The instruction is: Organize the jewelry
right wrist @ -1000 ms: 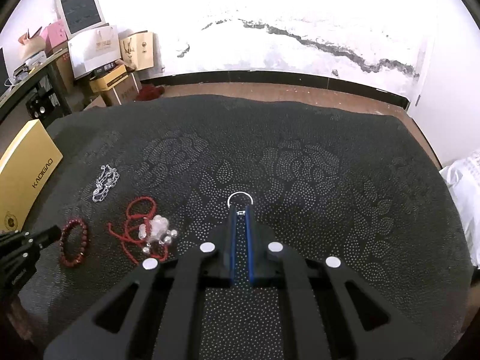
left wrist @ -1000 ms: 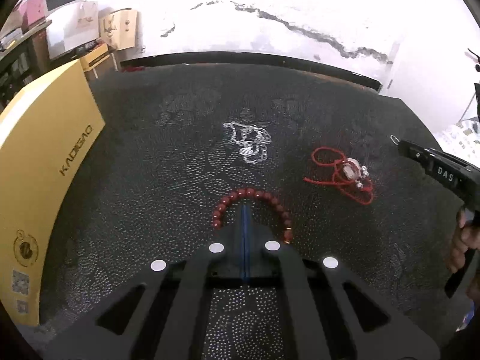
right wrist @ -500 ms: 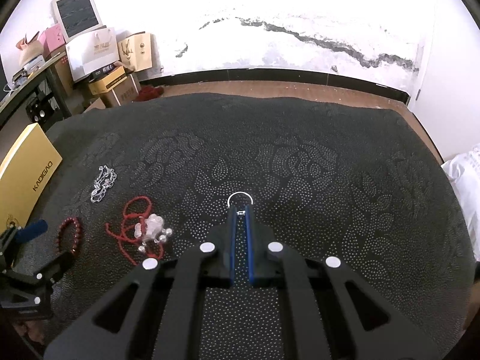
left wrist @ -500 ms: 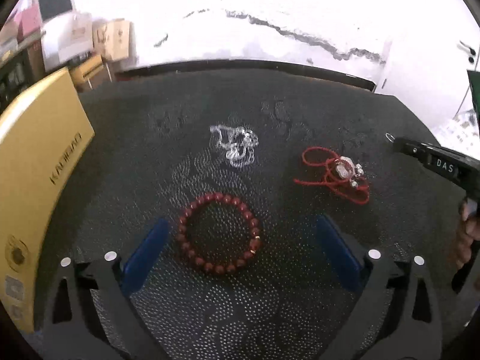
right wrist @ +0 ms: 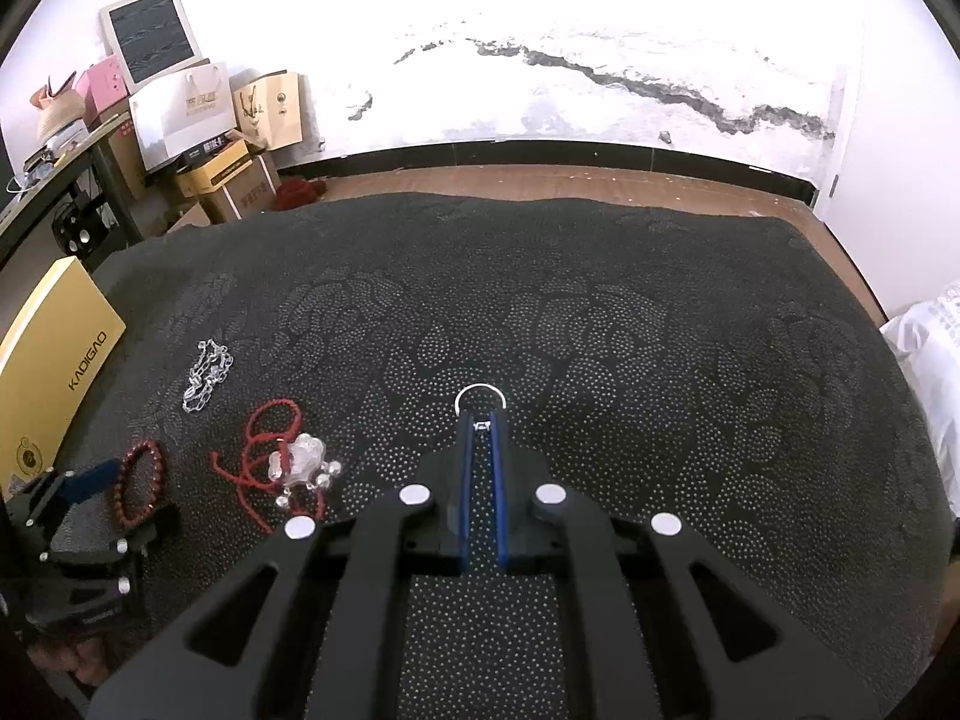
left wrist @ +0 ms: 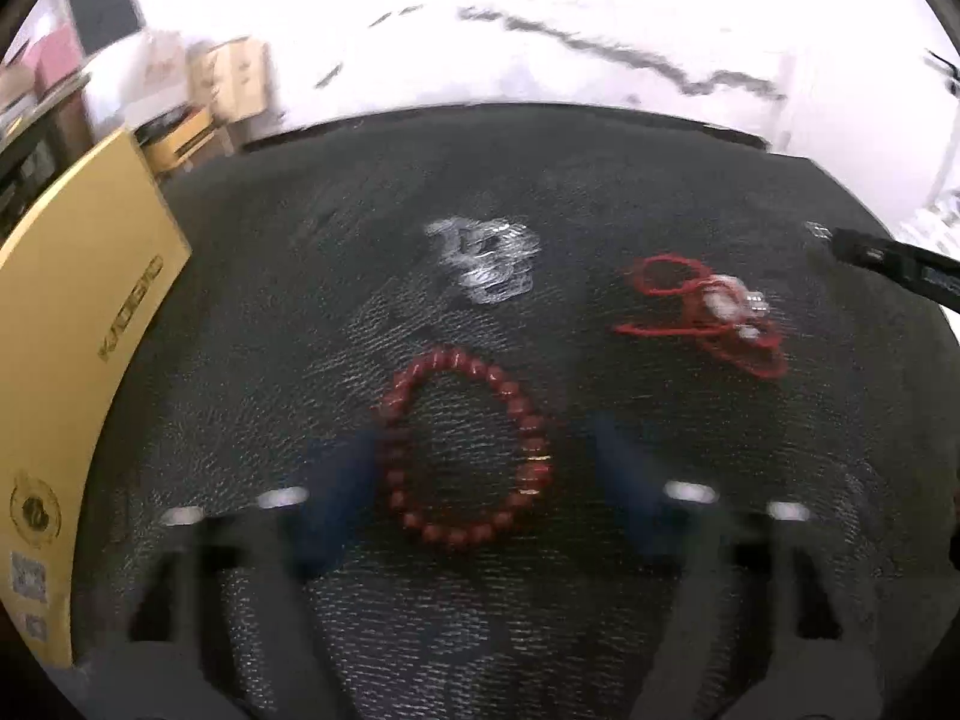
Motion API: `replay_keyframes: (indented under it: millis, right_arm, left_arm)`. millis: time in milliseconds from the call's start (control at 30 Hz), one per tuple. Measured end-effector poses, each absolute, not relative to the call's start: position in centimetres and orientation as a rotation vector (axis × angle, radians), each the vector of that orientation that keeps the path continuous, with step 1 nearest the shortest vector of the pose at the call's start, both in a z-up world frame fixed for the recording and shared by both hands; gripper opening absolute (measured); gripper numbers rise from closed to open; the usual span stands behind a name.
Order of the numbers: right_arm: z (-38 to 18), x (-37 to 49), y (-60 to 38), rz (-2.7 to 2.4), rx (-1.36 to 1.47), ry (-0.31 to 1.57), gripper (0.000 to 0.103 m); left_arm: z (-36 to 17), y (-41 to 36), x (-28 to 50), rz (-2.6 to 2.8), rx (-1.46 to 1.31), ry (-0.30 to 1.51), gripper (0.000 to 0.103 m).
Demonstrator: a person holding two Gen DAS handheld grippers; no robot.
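Observation:
A red bead bracelet (left wrist: 465, 450) lies flat on the black cloth, between the open fingers of my left gripper (left wrist: 480, 480); it also shows in the right wrist view (right wrist: 139, 483). A silver chain (left wrist: 486, 261) lies beyond it, and a red cord with a clear pendant (left wrist: 714, 306) lies to its right. My right gripper (right wrist: 480, 423) is shut on a small silver ring (right wrist: 479, 396), held just above the cloth. The left gripper (right wrist: 78, 504) shows at the left edge of the right wrist view.
A yellow box (left wrist: 72, 324) stands along the left edge of the cloth-covered table (right wrist: 660, 330). Boxes and bags (right wrist: 210, 138) are stacked on the floor at the back left. A white cloth (right wrist: 936, 348) lies off the table's right edge.
My left gripper opened, let go of the bead bracelet, and has drawn back a little; the bracelet now lies on the cloth. The right gripper keeps holding the ring, almost still.

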State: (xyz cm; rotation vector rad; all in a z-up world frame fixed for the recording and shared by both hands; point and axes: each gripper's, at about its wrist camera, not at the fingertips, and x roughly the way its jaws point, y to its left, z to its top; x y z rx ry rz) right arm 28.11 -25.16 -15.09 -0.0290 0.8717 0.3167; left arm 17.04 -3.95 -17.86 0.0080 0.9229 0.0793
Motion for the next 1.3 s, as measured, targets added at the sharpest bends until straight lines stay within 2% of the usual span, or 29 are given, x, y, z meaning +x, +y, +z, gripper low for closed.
replay_keyframes:
  millis: [33,100,167,400,467,767,1033,1300]
  right_arm:
    - [-15.1,28.1,-25.2,0.315,-0.028,0.873,0.006]
    - [-15.2,28.1,-25.0,0.314,-0.030,0.874,0.006]
    - [-15.2,27.9,-24.9,0.315,-0.032,0.876,0.006]
    - [-14.7,27.6,-25.0,0.313,-0.036,0.866,0.006]
    - [-14.4,27.6,-25.1,0.311,-0.037,0.861,0.006]
    - [-11.8,26.3,-24.3,0.320,-0.052,0.829,0.006]
    - [-6.8,23.4,-22.1,0.367,-0.067,0.765,0.006]
    - [-1.9,19.6,-17.0,0.451,-0.106,0.721,0.006]
  left_arm:
    - [-17.8,-4.4,16.9,0.074,0.017,0.918,0.045]
    - [-17.8,-5.0,16.9,0.066,0.037,0.914,0.022]
    - [-17.8,-5.3,16.9,0.078,0.052,0.913,0.015]
    - [-17.4,-5.1,17.1,0.093,0.029,0.933,0.014]
    - [-16.9,-4.8,17.4,0.092,0.024,0.936,0.007]
    - [-13.6,-4.0,17.1,0.087,-0.004,0.895,0.007]
    - [-9.6,-2.8,15.3,0.088,-0.012,0.844,0.007]
    - [-4.6,1.9,12.5,0.119,-0.059,0.812,0.007]
